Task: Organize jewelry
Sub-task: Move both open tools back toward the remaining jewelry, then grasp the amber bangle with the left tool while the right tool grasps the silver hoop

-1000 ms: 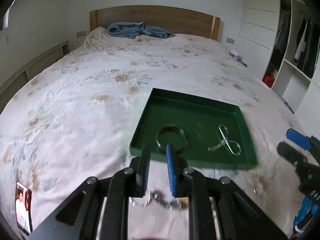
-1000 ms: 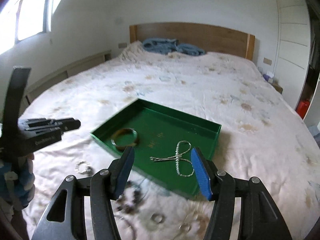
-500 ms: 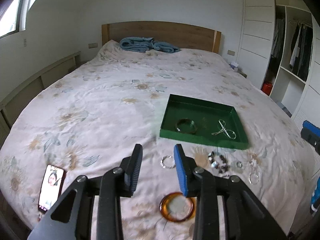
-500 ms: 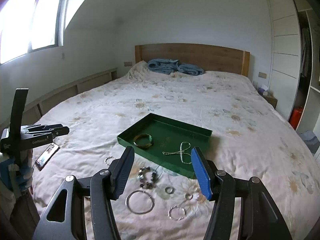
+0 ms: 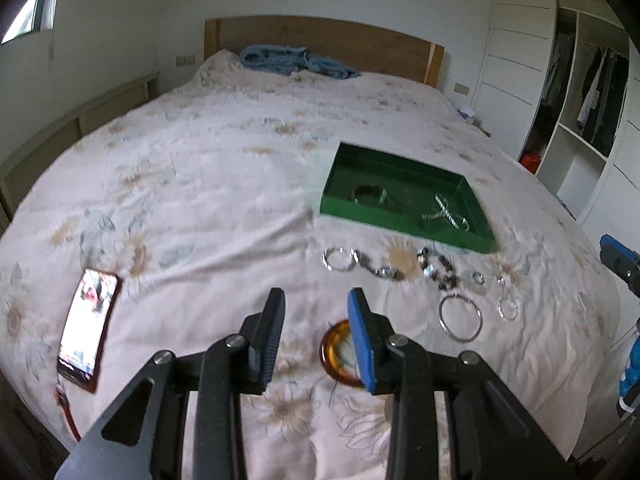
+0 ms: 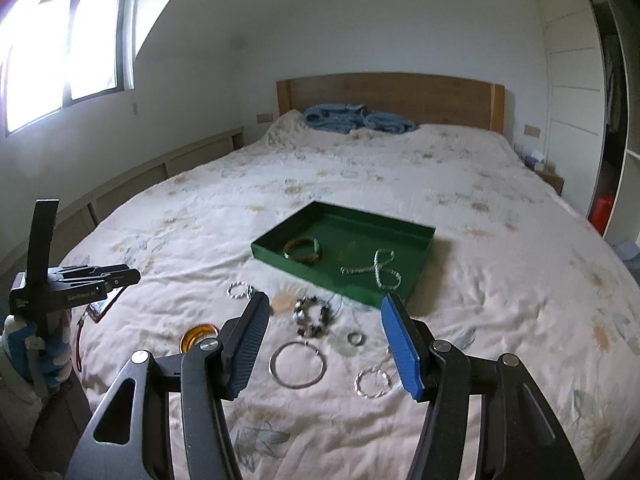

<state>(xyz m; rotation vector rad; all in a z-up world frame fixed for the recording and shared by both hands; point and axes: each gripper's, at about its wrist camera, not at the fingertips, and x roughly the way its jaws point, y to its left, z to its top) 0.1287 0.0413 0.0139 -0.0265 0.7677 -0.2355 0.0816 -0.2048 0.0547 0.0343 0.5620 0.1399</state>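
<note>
With both grippers, left [image 5: 316, 312] and right [image 6: 322, 322], parted and empty, nothing is held. A shallow pinch on the hoop [image 6: 297, 364] at lower centre could grab the quilt [image 6: 480, 280] instead, I'd judge.

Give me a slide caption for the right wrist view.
Open right gripper above loose rings on the bed; green tray holds two pieces.

Off to the left of my right fingers, my left gripper [image 6: 100, 276] carries a line of pale lettering on its black body; it is too blurred for me to read. I find no other writing.
</note>
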